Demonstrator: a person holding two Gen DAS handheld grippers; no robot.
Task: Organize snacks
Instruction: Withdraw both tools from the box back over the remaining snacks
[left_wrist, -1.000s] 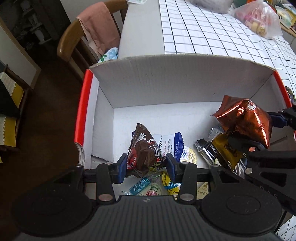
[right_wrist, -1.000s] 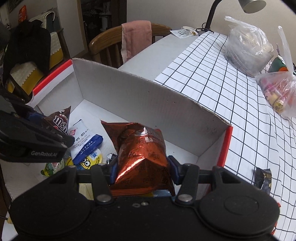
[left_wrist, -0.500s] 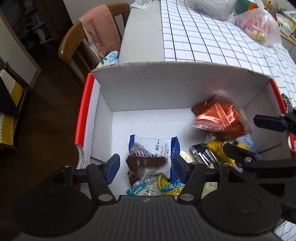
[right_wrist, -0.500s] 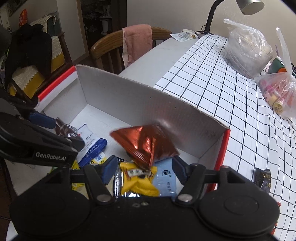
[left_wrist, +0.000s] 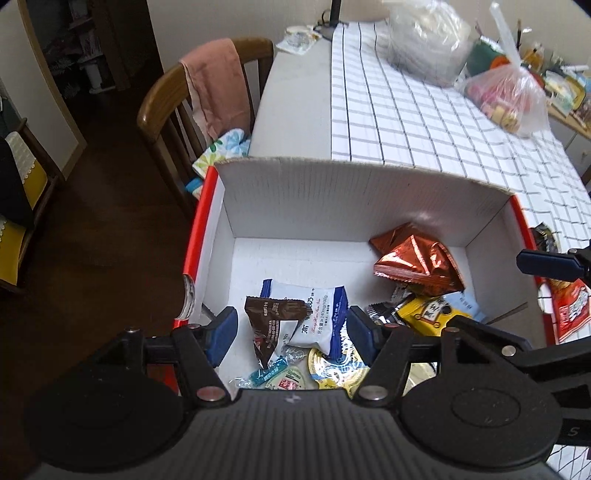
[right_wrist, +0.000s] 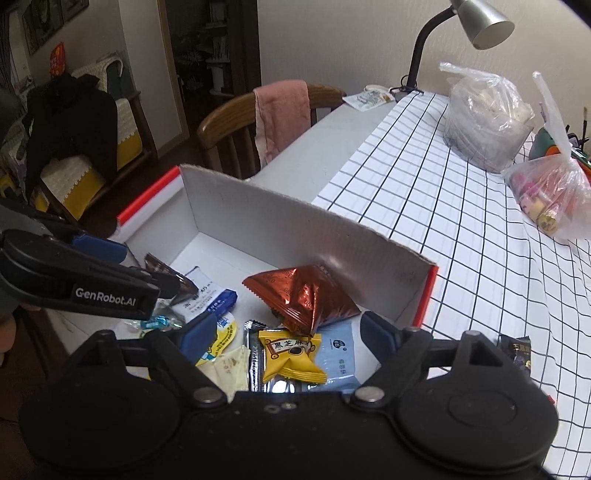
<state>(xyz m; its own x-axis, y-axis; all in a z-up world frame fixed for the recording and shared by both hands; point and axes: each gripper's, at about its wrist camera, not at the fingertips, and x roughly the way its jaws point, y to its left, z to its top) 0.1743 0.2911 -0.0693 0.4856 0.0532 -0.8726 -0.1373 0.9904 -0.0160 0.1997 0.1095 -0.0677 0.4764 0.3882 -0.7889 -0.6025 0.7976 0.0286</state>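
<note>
A white cardboard box (left_wrist: 362, 192) with red edges holds several snack packets. A brown chocolate packet (left_wrist: 269, 325) lies on a white-and-blue packet (left_wrist: 317, 314) at the box's near left. A copper foil packet (left_wrist: 417, 262) lies at the far right, also seen in the right wrist view (right_wrist: 306, 299), above a yellow packet (right_wrist: 290, 354). My left gripper (left_wrist: 291, 332) is open and empty above the brown packet. My right gripper (right_wrist: 288, 336) is open and empty above the yellow packet.
The box (right_wrist: 295, 236) sits at the edge of a table with a grid-patterned cloth (right_wrist: 461, 229). Loose packets lie on the cloth to its right (left_wrist: 567, 306) (right_wrist: 519, 354). Plastic bags (right_wrist: 484, 118) and a lamp (right_wrist: 480, 22) stand far back. A wooden chair (left_wrist: 207, 103) stands beside the table.
Both grippers opened and rose. The brown packet dropped from the left one and the copper packet from the right one into the box.
</note>
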